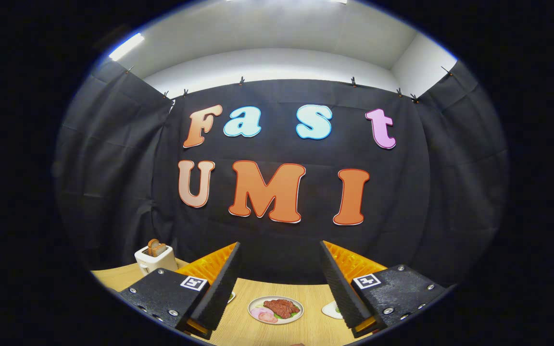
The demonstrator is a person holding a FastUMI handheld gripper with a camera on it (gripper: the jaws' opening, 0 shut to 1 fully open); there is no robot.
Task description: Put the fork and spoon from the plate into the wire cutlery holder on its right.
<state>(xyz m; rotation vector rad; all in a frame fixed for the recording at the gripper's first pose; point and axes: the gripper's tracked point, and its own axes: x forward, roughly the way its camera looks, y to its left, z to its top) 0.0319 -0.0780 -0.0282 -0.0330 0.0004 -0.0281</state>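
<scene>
- The gripper [279, 283] is held up high, looking across the tabletop [238, 327] at the black cloth wall [277, 240].
- Its jaws are spread wide apart, and nothing is between them.
- The two fingers [219, 288] stick up from the bottom, one on each side, and touch nothing.
- Each finger has a small square sticker [194, 283] with a black and white pattern on its block.
- The tabletop is light wood.
- A round plate [275, 310] sits on the tabletop, low down between the two fingers and a bit ahead of them.
- The plate has red-brown meat, pink slices and something green on it.
- I cannot tell if a fork or spoon lies on this plate; it is too small to see.
- A bit of another plate [330, 310] peeks out just beside the right finger, and most of it is hidden behind that finger.
- A tiny white edge [230, 297] shows beside the left finger too, and I cannot tell what it is.
- A white toaster [156, 258] stands at the far left of the tabletop, near the wall, behind the left finger.
- A brown slice of bread [155, 247] sticks out of the top of the toaster.
- Above the black cloth there is a white wall [277, 62] and a long bright light [126, 46].
</scene>
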